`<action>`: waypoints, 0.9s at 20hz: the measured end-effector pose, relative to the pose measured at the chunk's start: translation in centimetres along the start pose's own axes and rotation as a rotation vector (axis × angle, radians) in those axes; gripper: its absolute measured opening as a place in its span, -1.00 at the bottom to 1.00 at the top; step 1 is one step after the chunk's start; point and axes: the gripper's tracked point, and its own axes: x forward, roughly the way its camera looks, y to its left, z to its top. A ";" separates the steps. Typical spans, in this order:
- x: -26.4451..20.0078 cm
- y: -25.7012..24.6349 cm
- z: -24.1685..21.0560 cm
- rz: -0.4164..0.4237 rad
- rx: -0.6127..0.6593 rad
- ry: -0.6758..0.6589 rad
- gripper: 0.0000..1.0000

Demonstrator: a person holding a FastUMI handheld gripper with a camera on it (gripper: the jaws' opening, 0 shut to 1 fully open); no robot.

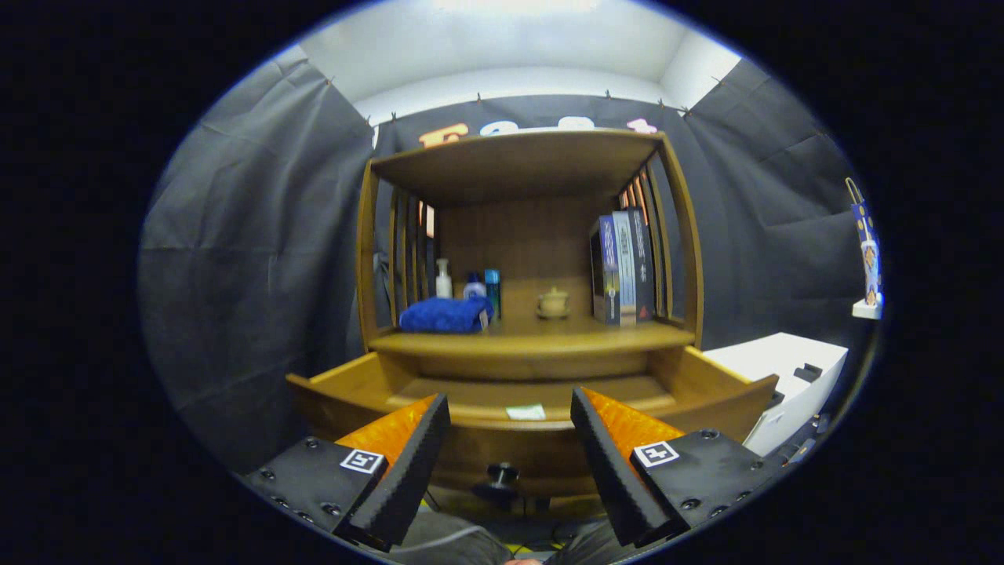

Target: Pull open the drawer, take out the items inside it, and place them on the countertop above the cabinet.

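Hovering in front of the wooden cabinet (525,235), the gripper (510,408) is holding its two fingers spread wide apart, with nothing between them. The drawer (353,384) is sitting pulled out beneath the countertop (549,336), its front panel lying just beyond the fingertips and its dark round knob (502,473) showing low between the fingers, toward six o'clock. Inside the drawer, a small pale flat item (525,411) is lying against the front wall, straight ahead at twelve o'clock from the gap between the fingers; what it is cannot be told. On the countertop, a folded blue cloth (445,315) is resting at about eleven o'clock, with a white pump bottle (444,278) and a blue bottle (492,289) standing just behind it. A small lidded pot (554,303) is sitting near the middle, and upright books (622,269) are leaning together at one o'clock. A white box (784,377) is standing beside the cabinet at three o'clock.
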 end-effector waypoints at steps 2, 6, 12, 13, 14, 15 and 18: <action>1.6 -0.6 3.7 0.003 -0.024 -0.043 0.99; 5.1 0.4 8.6 0.099 -0.032 -0.026 0.99; 12.2 -0.3 3.5 0.140 -0.134 0.276 0.97; 12.6 0.4 1.0 0.169 -0.120 0.366 0.97; 12.4 1.1 -1.5 0.189 -0.097 0.463 0.97; 12.3 1.4 -3.7 0.194 -0.071 0.562 0.97; 12.3 1.9 -8.0 0.194 -0.021 0.763 0.98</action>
